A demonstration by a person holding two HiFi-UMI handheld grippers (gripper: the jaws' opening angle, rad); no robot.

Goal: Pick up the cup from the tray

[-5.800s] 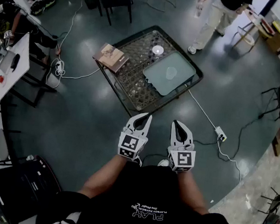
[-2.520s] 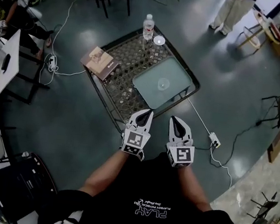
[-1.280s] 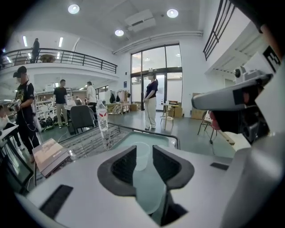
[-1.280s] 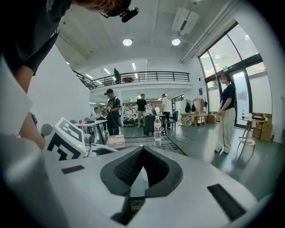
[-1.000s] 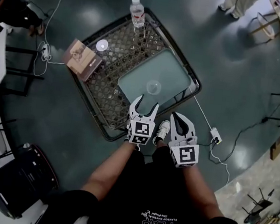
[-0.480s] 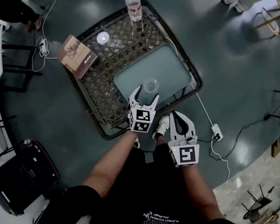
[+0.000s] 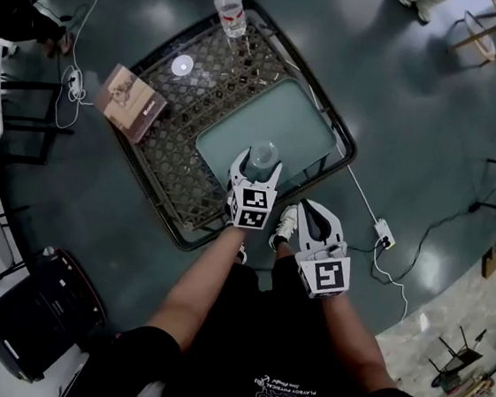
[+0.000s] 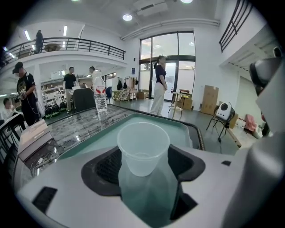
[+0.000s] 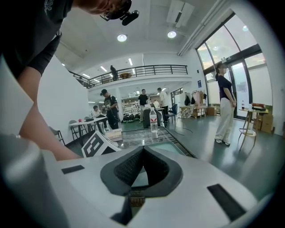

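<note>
A clear plastic cup (image 7: 262,157) stands upright on the pale teal tray (image 7: 234,134), which lies on a dark lattice table (image 7: 191,111). My left gripper (image 7: 258,165) reaches over the tray's near edge, its jaws spread wide on either side of the cup. In the left gripper view the cup (image 8: 142,149) sits in the gap between the dark pads (image 8: 103,168), and I see no pad pressing on it; the tray (image 8: 95,139) stretches behind. My right gripper (image 7: 310,213) hangs back off the table, shut and empty (image 9: 142,156).
A water bottle (image 7: 226,6) stands at the table's far corner, a small white disc (image 7: 182,66) near it, and a book (image 7: 132,102) overhangs the left edge. A power strip (image 7: 384,234) and cable lie on the floor at right. People stand in the background.
My left gripper has moved forward over the tray, and its jaws, spread wider, now flank the cup. The right gripper has stayed back by my body.
</note>
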